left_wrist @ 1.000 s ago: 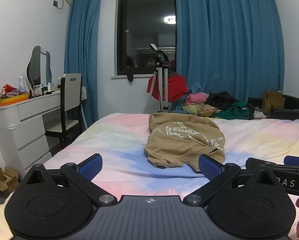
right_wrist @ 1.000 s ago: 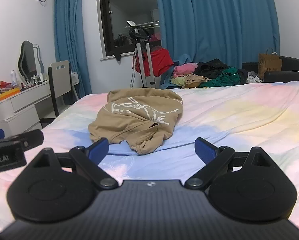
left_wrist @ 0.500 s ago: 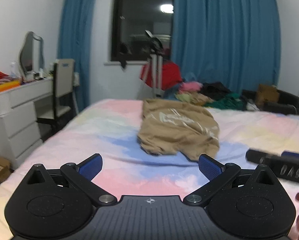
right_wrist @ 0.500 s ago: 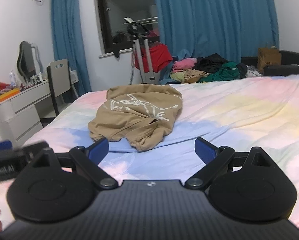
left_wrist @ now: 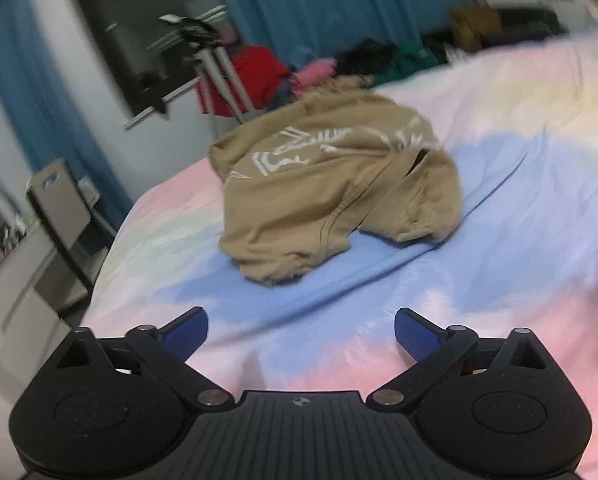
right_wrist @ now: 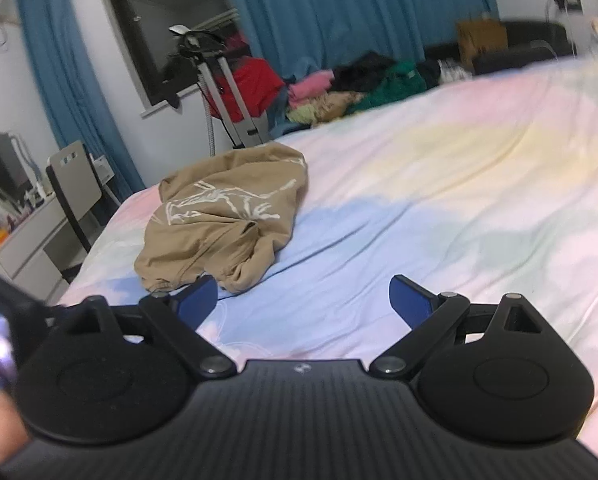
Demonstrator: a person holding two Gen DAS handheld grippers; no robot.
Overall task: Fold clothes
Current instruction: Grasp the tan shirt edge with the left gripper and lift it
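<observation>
A crumpled tan garment [left_wrist: 331, 192] with a white print lies bunched on the pastel bed sheet [left_wrist: 499, 208]. My left gripper [left_wrist: 301, 332] is open and empty, a short way in front of the garment's near hem. In the right wrist view the same garment [right_wrist: 223, 224] lies ahead and to the left. My right gripper [right_wrist: 303, 300] is open and empty, its left fingertip close to the garment's near edge. The left gripper's body shows blurred at the left edge of the right wrist view [right_wrist: 3, 320].
A pile of mixed clothes [right_wrist: 351, 88] lies beyond the far edge of the bed. A garment steamer stand [right_wrist: 215, 80] and a red item stand by the window. A chair [right_wrist: 75, 196] and white dresser are at the left. A dark sofa [right_wrist: 515, 48] with a cardboard box is at the back right.
Both grippers have moved forward and tilted, closing in on the tan garment. The left view has rolled and is motion-blurred. Both stay open.
</observation>
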